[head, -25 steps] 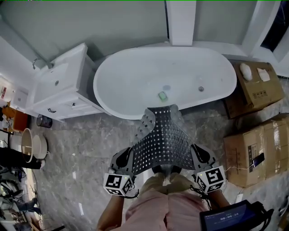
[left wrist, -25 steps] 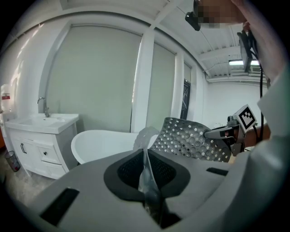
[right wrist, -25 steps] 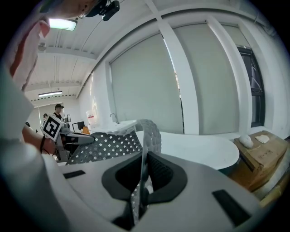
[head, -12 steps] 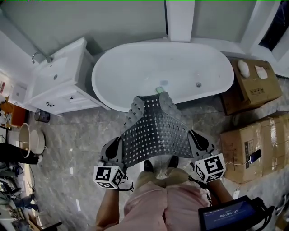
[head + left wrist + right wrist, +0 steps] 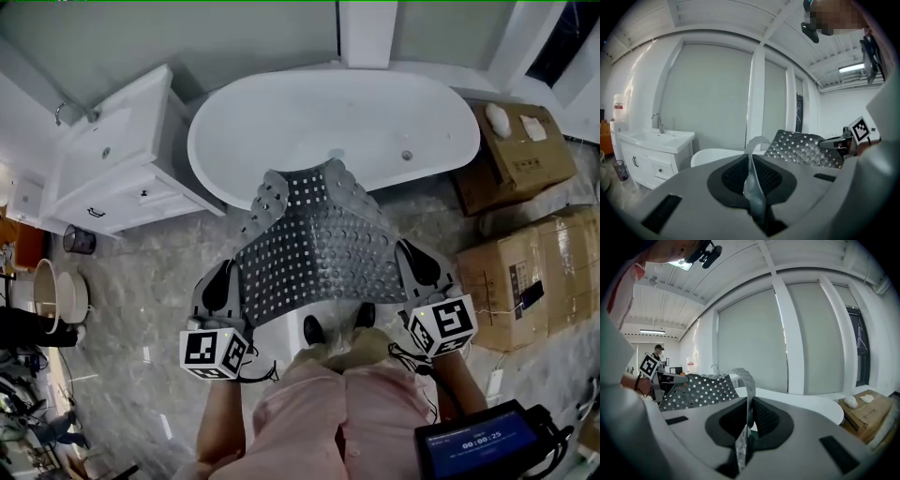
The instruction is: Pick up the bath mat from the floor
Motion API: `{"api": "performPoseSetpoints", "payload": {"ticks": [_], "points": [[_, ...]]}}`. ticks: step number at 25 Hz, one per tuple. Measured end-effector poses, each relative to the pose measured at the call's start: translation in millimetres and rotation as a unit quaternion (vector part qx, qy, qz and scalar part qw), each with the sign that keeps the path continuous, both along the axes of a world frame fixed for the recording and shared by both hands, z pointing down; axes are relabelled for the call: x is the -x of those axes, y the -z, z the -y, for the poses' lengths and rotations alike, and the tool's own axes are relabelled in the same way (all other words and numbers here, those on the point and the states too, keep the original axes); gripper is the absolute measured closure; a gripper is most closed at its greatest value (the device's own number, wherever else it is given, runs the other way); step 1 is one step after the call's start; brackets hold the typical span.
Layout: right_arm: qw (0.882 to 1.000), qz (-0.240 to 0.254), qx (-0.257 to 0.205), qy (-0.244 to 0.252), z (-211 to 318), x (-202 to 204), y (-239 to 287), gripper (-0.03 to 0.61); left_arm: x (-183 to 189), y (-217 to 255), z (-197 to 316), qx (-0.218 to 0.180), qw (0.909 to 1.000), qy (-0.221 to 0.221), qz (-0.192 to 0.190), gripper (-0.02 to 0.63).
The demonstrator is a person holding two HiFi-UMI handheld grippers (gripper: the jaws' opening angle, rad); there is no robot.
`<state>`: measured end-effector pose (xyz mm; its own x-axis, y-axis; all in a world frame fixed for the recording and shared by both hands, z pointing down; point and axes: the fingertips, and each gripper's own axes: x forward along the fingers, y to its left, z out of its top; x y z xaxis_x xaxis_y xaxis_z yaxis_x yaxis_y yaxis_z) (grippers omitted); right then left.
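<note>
My left gripper (image 5: 228, 274) and right gripper (image 5: 405, 251) each pinch a near corner; the bath mat (image 5: 319, 246) spans sideways between them.

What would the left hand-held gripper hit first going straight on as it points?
Probably the tub: the left hand-held gripper, shut on the mat, aims at its left end. Depth unclear.
</note>
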<state>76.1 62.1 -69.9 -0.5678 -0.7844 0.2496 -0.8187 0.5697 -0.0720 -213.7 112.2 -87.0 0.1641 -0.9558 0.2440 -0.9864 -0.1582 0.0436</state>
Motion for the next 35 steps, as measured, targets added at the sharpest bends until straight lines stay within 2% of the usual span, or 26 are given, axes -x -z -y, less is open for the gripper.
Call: {"api": "performPoseSetpoints", "payload": {"ticks": [5, 10, 18, 35], "points": [[1.0, 0.009, -0.012, -0.018, 12, -8, 8, 0.549, 9, 8, 7, -0.007, 0.9999, 0.012, 0.009, 0.575], [0.999, 0.002, -0.031, -0.023, 3, 0, 19, 0.549, 28, 18, 0, -0.023, 0.9994, 0.025, 0.009, 0.575], [0.998, -0.003, -0.052, -0.036, 7, -9, 31, 0.549, 32, 28, 5, -0.043, 0.9984, 0.031, 0.018, 0.575], [0.996, -0.009, -0.08, -0.044, 15, -6, 52, 0.549, 26, 42, 21, -0.062, 0.9977, 0.014, 0.02, 0.575]]}}
